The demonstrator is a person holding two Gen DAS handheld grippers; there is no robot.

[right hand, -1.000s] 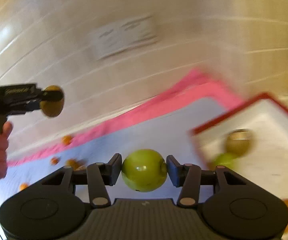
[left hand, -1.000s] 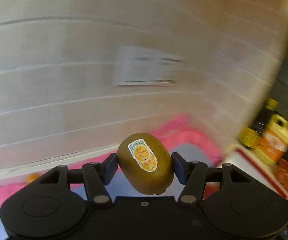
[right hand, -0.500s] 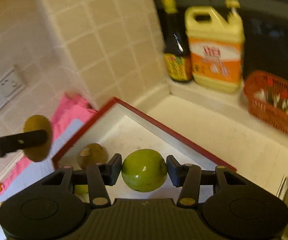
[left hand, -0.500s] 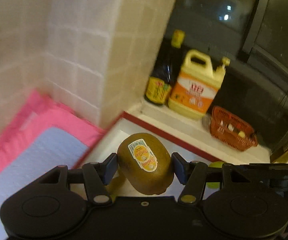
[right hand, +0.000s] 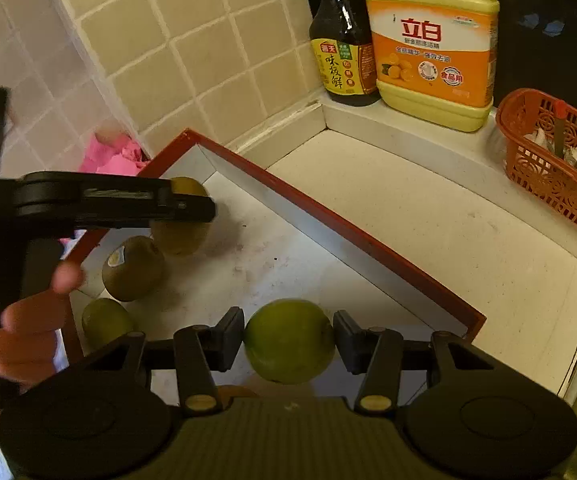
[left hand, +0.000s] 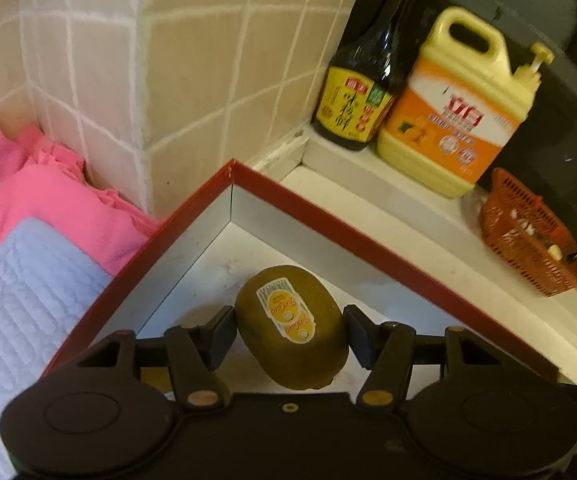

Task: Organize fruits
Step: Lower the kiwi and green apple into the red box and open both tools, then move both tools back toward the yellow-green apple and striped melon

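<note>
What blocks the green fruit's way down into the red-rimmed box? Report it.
Nothing visible does. The right gripper holds the green fruit above bare floor of the red-rimmed box. The loose kiwi and another green fruit lie off to the left, as does the left gripper with its kiwi.

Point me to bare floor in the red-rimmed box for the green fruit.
Free: the box floor along its far wall, ahead of the green fruit in the right tongs. Crowded: the left side, where a kiwi and another green fruit lie and the left tongs hold a stickered kiwi.
</note>
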